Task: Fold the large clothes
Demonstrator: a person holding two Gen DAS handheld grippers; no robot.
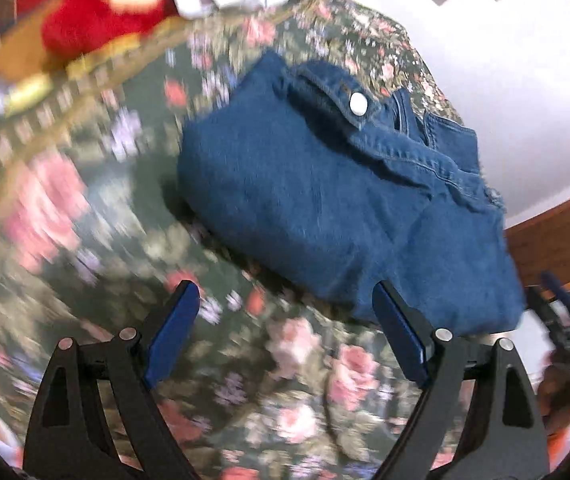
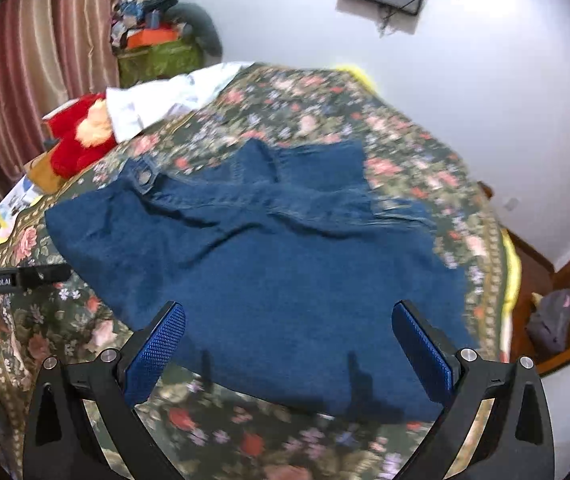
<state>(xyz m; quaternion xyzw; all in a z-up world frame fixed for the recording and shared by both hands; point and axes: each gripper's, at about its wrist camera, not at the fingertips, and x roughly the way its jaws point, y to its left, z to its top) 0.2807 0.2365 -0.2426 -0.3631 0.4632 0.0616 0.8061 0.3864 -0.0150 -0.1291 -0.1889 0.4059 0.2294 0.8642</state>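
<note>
A pair of blue jeans [image 1: 325,200] lies folded into a compact stack on a floral bedspread [image 1: 85,220]; the waistband with its white button [image 1: 358,103] is on top. My left gripper [image 1: 285,308] is open and empty, just in front of the stack's near edge. In the right wrist view the jeans [image 2: 265,280] fill the middle of the bedspread [image 2: 425,160]. My right gripper [image 2: 287,332] is open and empty, hovering over the near edge of the denim. The other gripper [image 2: 17,280] shows at the left edge.
A red plush toy [image 2: 77,136] and a white cloth [image 2: 165,96] lie at the bed's far left. A pile of items [image 2: 157,32] stands by the striped curtain. White walls and a wooden floor [image 2: 565,300] border the bed on the right.
</note>
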